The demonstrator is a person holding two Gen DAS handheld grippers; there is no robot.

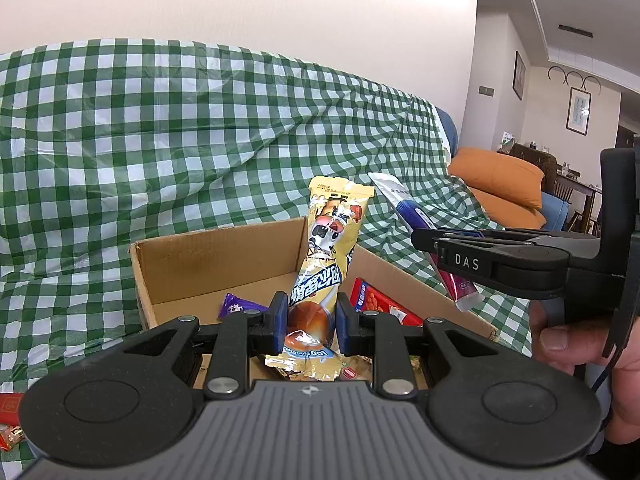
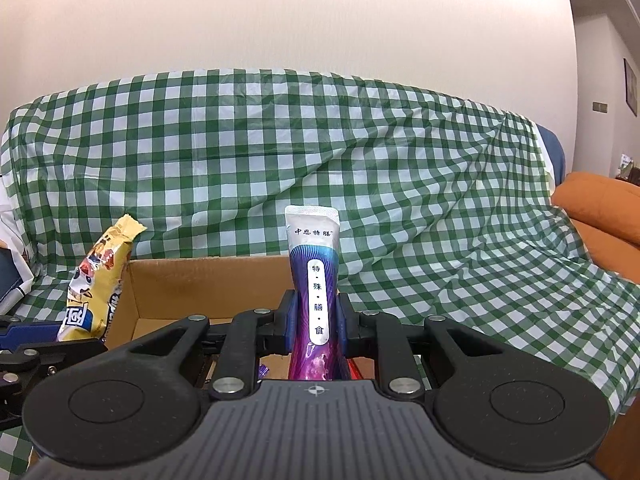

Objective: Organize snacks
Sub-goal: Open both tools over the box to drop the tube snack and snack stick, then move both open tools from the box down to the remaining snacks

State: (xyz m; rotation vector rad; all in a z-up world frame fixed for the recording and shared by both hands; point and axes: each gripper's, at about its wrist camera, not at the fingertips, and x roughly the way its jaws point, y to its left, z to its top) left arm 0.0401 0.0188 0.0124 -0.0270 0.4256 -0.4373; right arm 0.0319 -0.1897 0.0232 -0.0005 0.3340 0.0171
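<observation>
The left hand-held gripper (image 1: 308, 320) is clenched on a yellow snack packet (image 1: 326, 248), which stands upright over the open cardboard box (image 1: 224, 256). The right hand-held gripper (image 2: 316, 322) is clamped on a slim purple-and-blue sachet (image 2: 316, 280), held upright above the box's right edge. The box rests on a green checked cloth (image 1: 160, 120). Inside it lie a red packet (image 1: 380, 300) and a small purple wrapper (image 1: 236, 306). A person's hand (image 1: 576, 344) grips the right handle.

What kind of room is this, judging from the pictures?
Most likely a home living room: a sofa under a green checked cloth, an orange cushion, and framed pictures on the wall.
</observation>
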